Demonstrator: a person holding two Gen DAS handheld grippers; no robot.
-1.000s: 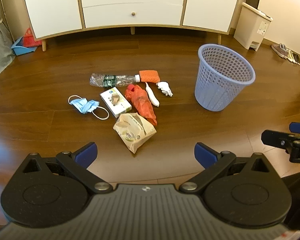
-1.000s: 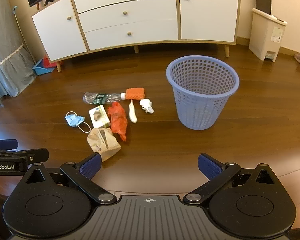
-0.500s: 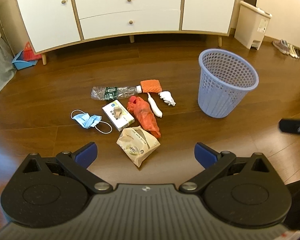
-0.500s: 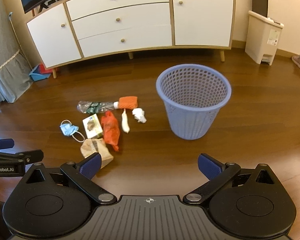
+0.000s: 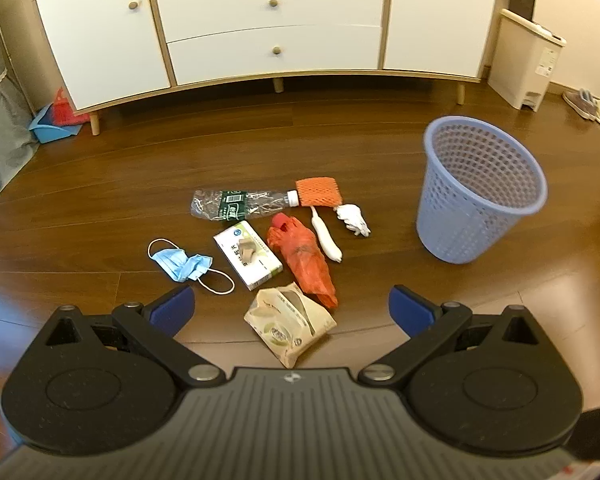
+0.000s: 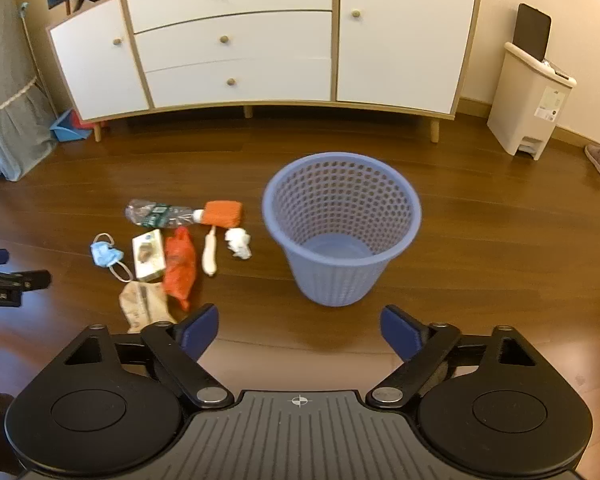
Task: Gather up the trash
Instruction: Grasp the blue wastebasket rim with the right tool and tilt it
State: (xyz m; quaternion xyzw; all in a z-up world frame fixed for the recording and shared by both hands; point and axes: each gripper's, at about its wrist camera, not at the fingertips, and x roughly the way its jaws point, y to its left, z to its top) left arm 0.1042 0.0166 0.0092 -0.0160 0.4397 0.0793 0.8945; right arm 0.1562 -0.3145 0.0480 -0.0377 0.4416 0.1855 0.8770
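Note:
Trash lies in a cluster on the wooden floor: a crushed clear bottle point(image 5: 236, 205), an orange foam net point(image 5: 318, 191), a white crumpled tissue point(image 5: 353, 219), a white stick-shaped wrapper point(image 5: 326, 235), an orange plastic bag point(image 5: 304, 262), a white box point(image 5: 247, 254), a blue face mask point(image 5: 182, 265) and a beige paper pack point(image 5: 290, 326). An empty lilac mesh basket point(image 5: 478, 188) stands to their right. My left gripper point(image 5: 291, 310) hangs open above the beige pack. My right gripper point(image 6: 299, 330) is open in front of the basket point(image 6: 340, 226), holding nothing.
A white sideboard point(image 5: 268, 24) on wooden legs runs along the back wall. A beige pedal bin point(image 5: 528, 64) stands at the right, with shoes point(image 5: 592, 106) beyond it. A blue dustpan point(image 5: 56, 124) and grey curtain point(image 5: 0, 136) sit at the left.
Both grippers have moved forward and closer to the floor; the trash and basket look larger. The right gripper has left the left wrist view.

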